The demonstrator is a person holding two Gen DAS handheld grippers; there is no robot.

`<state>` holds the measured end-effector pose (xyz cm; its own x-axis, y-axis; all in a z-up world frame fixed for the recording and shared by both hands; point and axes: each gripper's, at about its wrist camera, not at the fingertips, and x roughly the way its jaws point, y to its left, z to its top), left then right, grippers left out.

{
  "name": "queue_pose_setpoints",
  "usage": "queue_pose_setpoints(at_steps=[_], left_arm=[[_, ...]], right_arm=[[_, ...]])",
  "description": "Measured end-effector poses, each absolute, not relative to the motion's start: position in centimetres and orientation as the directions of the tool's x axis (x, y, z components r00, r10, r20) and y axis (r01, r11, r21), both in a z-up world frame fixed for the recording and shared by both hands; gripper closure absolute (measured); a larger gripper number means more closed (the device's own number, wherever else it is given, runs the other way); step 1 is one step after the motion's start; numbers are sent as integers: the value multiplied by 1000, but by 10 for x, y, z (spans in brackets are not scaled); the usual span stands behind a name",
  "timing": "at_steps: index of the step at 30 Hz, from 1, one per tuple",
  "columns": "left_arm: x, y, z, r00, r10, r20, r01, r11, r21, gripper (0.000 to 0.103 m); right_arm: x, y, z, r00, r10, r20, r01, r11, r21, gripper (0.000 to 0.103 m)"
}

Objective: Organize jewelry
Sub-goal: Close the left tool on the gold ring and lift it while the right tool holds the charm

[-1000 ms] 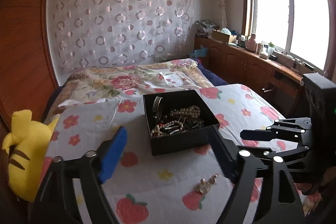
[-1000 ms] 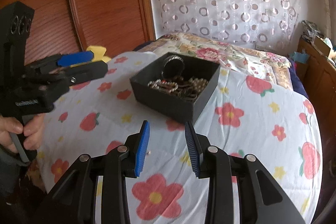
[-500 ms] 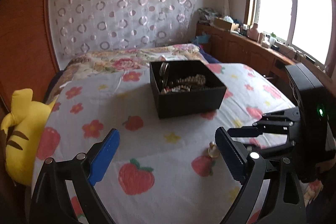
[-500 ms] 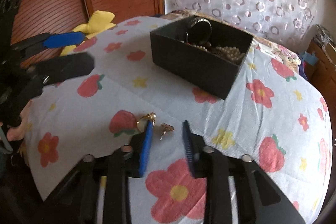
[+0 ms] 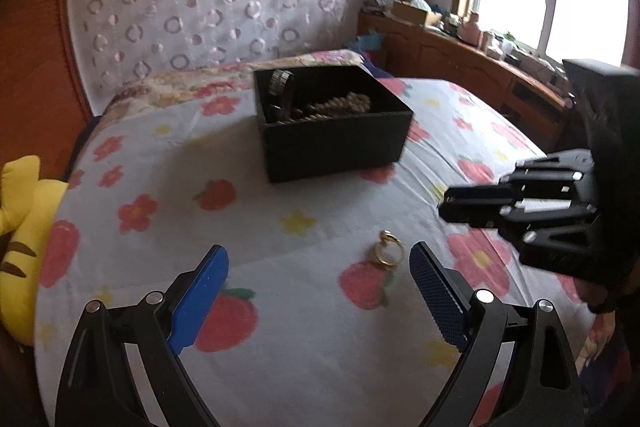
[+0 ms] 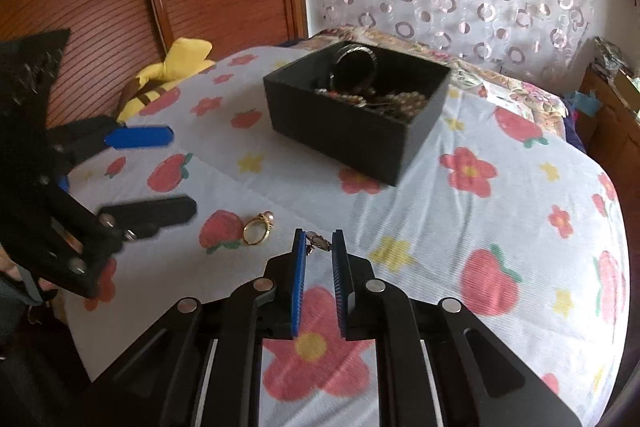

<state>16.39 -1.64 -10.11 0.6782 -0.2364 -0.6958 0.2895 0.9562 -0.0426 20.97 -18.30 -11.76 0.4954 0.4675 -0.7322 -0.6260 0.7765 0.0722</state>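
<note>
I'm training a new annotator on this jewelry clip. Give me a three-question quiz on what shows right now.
1. True or false: the gold ring lies inside the black box.
2. Which gripper has a small piece of jewelry between its fingertips? A) left gripper B) right gripper
3. Fill in: the ring rests on the ____-printed bedsheet.

Key:
1. False; it lies on the sheet, in front of the box.
2. B; its jaws are closing around the piece, while the left gripper's stand wide apart.
3. Flower and strawberry.
</note>
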Motion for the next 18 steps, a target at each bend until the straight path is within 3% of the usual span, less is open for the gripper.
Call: queue_pose_setpoints(at_steps=[4, 6, 9, 13, 17, 18], left_arm=[[169, -33, -107, 646, -263, -717, 332, 942, -46, 34], [173, -41, -110, 624, -275, -731, 352, 935, -51, 49], [175, -50, -114, 607, -284, -742, 370, 927, -53, 58], [178, -58, -117, 592, -292, -751, 386, 921, -53, 60], [182, -63, -122, 573, -287, -767, 395, 918, -49, 84], [182, -64, -122, 573, -289, -767, 397, 917, -50, 84]], right_arm=[[206, -194, -111, 511, 468, -721, -617, 784, 72, 88], [205, -198, -109, 519, 466, -716, -614, 786, 66, 88], [204, -199, -106, 526, 465, -713, -612, 788, 62, 88], [204, -199, -107, 529, 463, -711, -609, 790, 61, 88], [205, -199, -108, 530, 462, -711, -605, 794, 64, 88], [205, -200, -108, 531, 461, -711, -605, 794, 64, 88]])
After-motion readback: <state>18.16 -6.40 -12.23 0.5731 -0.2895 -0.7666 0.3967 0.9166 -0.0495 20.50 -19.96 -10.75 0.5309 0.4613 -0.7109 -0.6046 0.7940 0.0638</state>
